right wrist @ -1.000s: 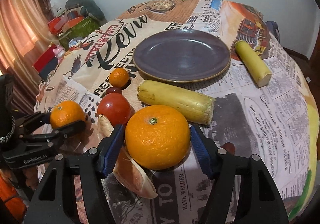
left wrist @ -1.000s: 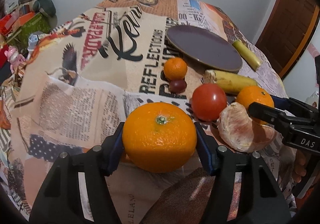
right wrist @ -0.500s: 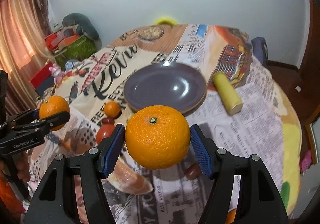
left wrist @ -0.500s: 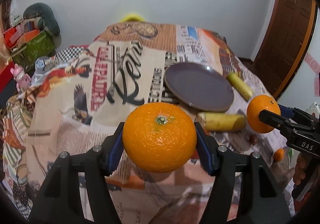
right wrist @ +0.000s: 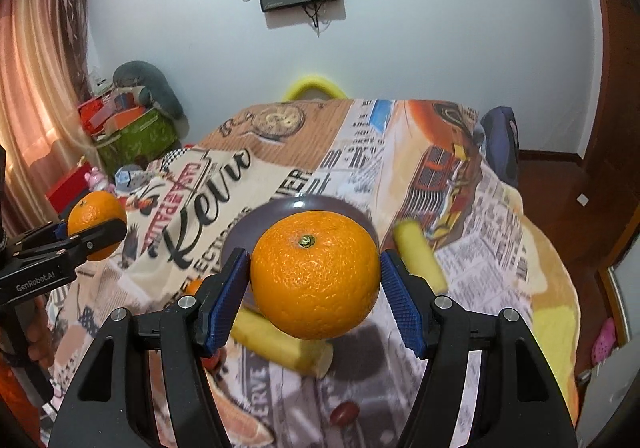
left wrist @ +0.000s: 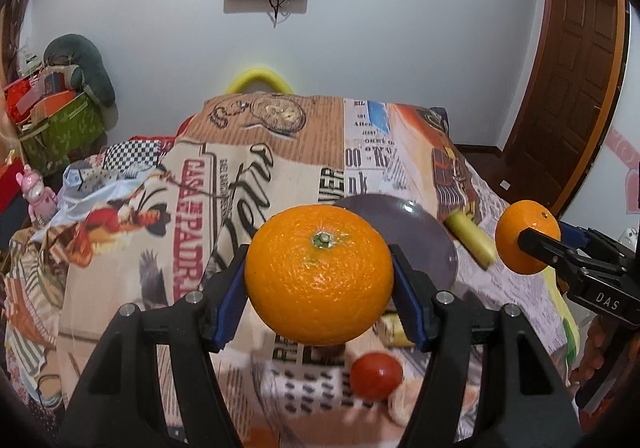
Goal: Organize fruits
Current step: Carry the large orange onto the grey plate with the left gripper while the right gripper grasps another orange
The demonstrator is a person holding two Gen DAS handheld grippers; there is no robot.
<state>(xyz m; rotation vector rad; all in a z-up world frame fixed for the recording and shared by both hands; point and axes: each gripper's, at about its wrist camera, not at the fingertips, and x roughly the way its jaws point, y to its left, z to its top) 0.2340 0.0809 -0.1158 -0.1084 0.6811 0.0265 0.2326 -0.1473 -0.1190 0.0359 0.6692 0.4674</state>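
My left gripper [left wrist: 319,290] is shut on a large orange [left wrist: 318,274] and holds it high above the table. My right gripper [right wrist: 315,288] is shut on a second orange [right wrist: 315,274], also held high; it shows at the right of the left wrist view [left wrist: 526,236]. The left orange shows at the left of the right wrist view [right wrist: 96,223]. A purple plate [left wrist: 424,232] lies on the table beyond both oranges, also in the right wrist view [right wrist: 272,215], with nothing seen on its visible part.
On the newspaper-print tablecloth [left wrist: 248,167] lie a red tomato [left wrist: 376,375], two yellow banana pieces [right wrist: 420,254] [right wrist: 288,348], a peeled citrus piece [right wrist: 236,422] and a small dark fruit [right wrist: 343,412]. A green box [right wrist: 136,139] of clutter stands at left.
Both grippers have risen well above the table with their oranges; the fruits on the cloth now look smaller and lower, and the wall screen has come into view.
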